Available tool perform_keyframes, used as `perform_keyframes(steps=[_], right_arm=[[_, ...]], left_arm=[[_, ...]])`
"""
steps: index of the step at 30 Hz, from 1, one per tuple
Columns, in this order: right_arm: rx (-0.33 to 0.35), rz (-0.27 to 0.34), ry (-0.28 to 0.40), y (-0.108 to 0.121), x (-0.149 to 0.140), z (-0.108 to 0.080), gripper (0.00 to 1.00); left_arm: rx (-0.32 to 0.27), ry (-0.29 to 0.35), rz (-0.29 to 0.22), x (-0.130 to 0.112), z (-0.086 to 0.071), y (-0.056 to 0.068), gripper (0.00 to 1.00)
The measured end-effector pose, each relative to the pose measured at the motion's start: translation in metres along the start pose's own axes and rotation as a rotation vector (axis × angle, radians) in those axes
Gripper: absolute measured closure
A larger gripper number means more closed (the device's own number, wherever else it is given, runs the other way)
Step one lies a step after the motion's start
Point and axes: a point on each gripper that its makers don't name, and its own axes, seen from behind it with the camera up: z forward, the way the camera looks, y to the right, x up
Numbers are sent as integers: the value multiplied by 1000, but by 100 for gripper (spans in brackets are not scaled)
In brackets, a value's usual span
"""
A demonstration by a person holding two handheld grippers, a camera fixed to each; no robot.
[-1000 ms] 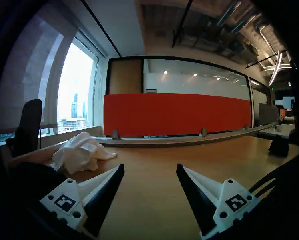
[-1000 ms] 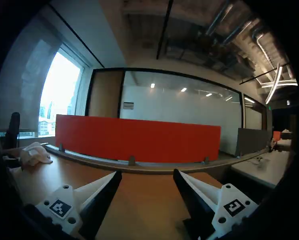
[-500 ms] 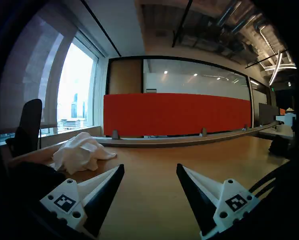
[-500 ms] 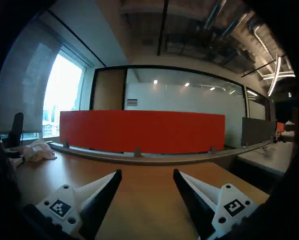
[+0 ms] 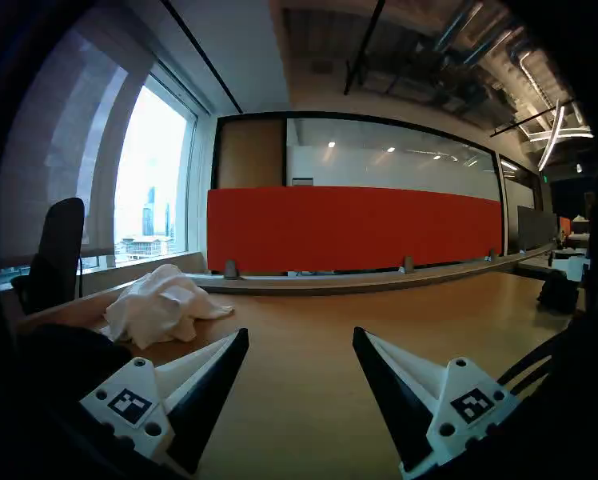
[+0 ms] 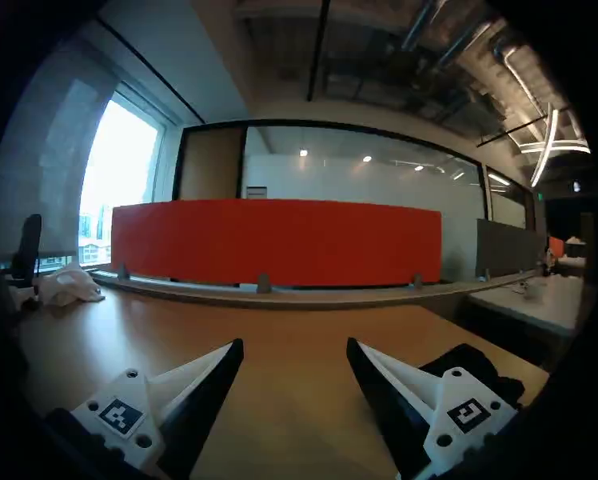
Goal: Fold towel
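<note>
Shifted right hand-held gripper (image 6: pixel 293 342) over tabletop (image 6: pixel 219 320), kept left hand-held gripper (image 5: pixel 299 331) still, both wide, empty, leaving towel (image 5: pixel 161 304) at 8 o'clock crumpled.

Towel (image 5: pixel 161 304) on desk (image 5: pixel 307 336), far L; partition (image 5: pixel 355 228) behind desk; chair (image 5: pixel 55 252) L of towel; window (image 5: pixel 151 192) behind.

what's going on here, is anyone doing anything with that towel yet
A person holds the left gripper and the right gripper low over a wooden desk, both open and gripping nothing. The white towel lies crumpled in a heap at the window end of the desk, untouched. Folding has not begun.
</note>
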Motion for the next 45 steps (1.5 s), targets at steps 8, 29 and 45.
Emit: perform_keyframes(steps=[8, 29, 45], right_arm=[[3, 14, -7, -2, -10, 1, 0], [-4, 23, 0, -4, -19, 6, 0], [3, 25, 12, -6, -15, 0, 0]], left_arm=[[0, 0, 0, 0, 0, 0, 3], [0, 0, 0, 0, 0, 1, 3], [0, 0, 0, -1, 0, 1, 3]])
